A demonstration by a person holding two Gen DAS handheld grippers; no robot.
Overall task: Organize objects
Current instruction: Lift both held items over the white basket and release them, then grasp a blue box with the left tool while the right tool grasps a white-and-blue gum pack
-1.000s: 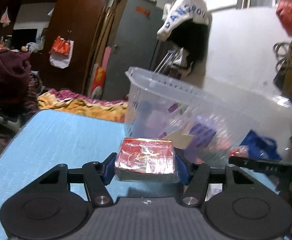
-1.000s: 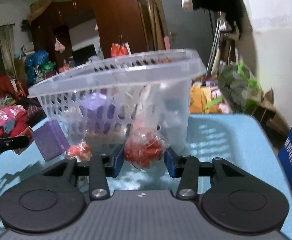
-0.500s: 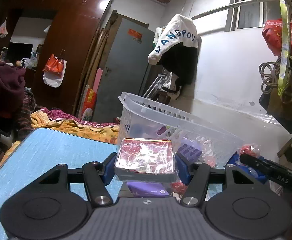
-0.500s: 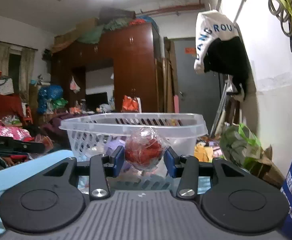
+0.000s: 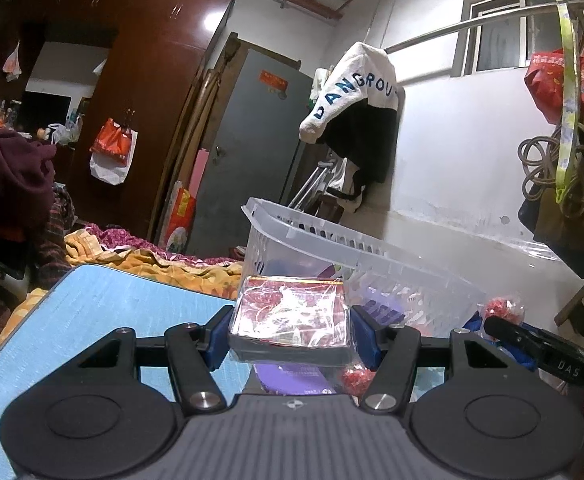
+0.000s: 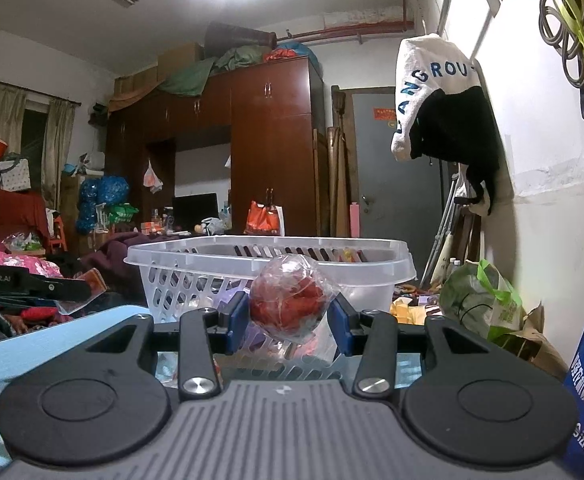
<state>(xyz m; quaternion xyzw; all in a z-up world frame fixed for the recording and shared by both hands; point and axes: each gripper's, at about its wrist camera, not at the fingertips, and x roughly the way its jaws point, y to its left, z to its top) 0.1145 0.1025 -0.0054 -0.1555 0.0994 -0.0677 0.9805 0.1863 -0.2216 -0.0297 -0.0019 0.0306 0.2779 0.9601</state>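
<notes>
- The left tool [image 5: 290,330] is clamped on a flat red box [image 5: 290,316] wrapped in shiny film, with the blue pads pressing its two short sides. The film looks slippery, so the box could slide out forward if the tool tips down over the basket.
- The right tool [image 6: 288,316] grips a round red sweet [image 6: 288,304] in crinkled clear wrap. Only the sides of the ball meet the pads, and the wrap bulges above and below them. A round thing held this way can roll or pop out if the grip eases or the hand jerks.
- Just under the box a purple pack [image 5: 292,378] and a small red sweet [image 5: 355,378] lie on the blue counter [image 5: 104,300]. A low pass could knock them toward the counter's edge.
- The two tools are near each other: the right one shows at the right edge of the left view, the left one at the left edge of the right view. If both go for the basket at once they could collide and shake a load loose.
- The clear basket [image 6: 270,250] stands on the counter just beyond both tools, with things already inside. Both loads sit at about rim height, so either could catch the rim and tip or shove the light basket.
- A release short of the rim would drop a load onto the counter, or off it.
</notes>
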